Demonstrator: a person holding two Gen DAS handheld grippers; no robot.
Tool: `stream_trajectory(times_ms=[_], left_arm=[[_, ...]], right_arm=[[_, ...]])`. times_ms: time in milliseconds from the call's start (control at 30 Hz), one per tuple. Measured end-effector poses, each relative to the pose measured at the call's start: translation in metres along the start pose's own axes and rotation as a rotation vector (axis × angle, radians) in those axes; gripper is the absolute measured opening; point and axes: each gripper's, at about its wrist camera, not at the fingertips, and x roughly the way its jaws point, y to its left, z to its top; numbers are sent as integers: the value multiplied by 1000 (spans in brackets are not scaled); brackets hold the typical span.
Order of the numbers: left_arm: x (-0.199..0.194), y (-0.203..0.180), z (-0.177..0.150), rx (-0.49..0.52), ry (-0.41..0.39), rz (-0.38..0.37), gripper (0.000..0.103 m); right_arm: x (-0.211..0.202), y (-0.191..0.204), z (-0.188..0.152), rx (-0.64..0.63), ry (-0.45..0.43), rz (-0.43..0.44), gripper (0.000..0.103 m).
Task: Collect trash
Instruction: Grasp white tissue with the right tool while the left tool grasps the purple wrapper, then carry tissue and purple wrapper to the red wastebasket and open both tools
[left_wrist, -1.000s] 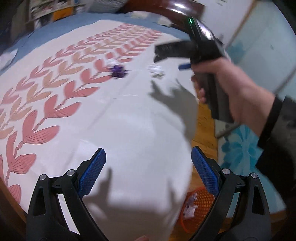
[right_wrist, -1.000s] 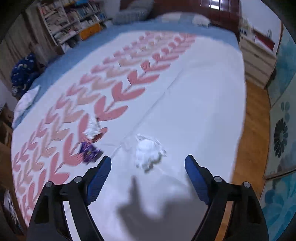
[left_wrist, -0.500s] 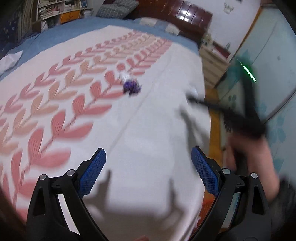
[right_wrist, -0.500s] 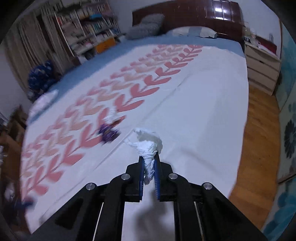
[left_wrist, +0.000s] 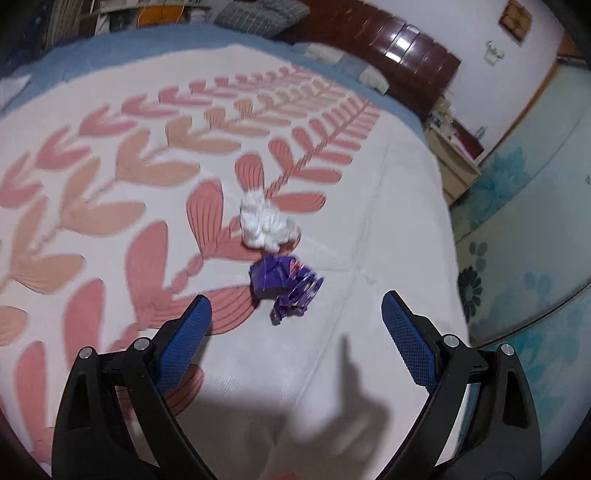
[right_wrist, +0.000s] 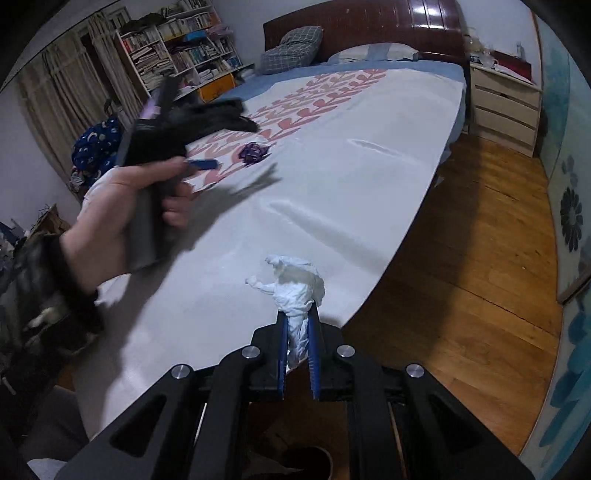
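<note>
right gripper (right_wrist: 297, 325) angles down past the bed (right_wrist: 369, 177) edge, jaws clenched on a white tissue wad (right_wrist: 297, 286). left gripper (left_wrist: 295, 325) tilts down, jaws spread wide above the purple wrapper (left_wrist: 286, 286) beside a second white wad (left_wrist: 264, 223) on the bed.

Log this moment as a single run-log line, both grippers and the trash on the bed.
right gripper: shut on white tissue | left gripper: jaws open, empty | on bed: purple wrapper, second tissue wad
</note>
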Motion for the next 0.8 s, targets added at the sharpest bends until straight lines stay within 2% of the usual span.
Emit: stream_trajectory(times_ms=[33, 67, 100, 133, 300, 467, 567, 667, 733, 800], left_arm=[[6, 0, -1, 0, 15, 12, 83], [10, 0, -2, -1, 28, 24, 62], [13, 0, -2, 2, 41, 39, 45], [14, 0, -1, 3, 47, 43, 19], [5, 8, -3, -14, 46, 4, 12], [-27, 11, -7, 29, 9, 11, 10], [-64, 22, -10, 11, -26, 19, 10], [-120, 36, -15, -14, -75, 43, 10], [-167, 40, -23, 1, -116, 63, 10], [-211, 35, -34, 34, -151, 53, 11]], right_arm=[[-2, 1, 0, 6, 0, 12, 11], [-1, 4, 0, 8, 0, 21, 11], [-2, 7, 1, 8, -8, 26, 11], [-1, 10, 4, 8, -12, 35, 11], [-9, 24, 6, -10, -17, 52, 11], [-22, 24, 5, -9, -16, 54, 11], [-33, 28, 2, -6, -13, 58, 11], [-58, 41, 2, -41, -33, 92, 11], [-85, 60, 9, -107, -79, 114, 11], [-115, 72, 15, -134, -128, 138, 11]])
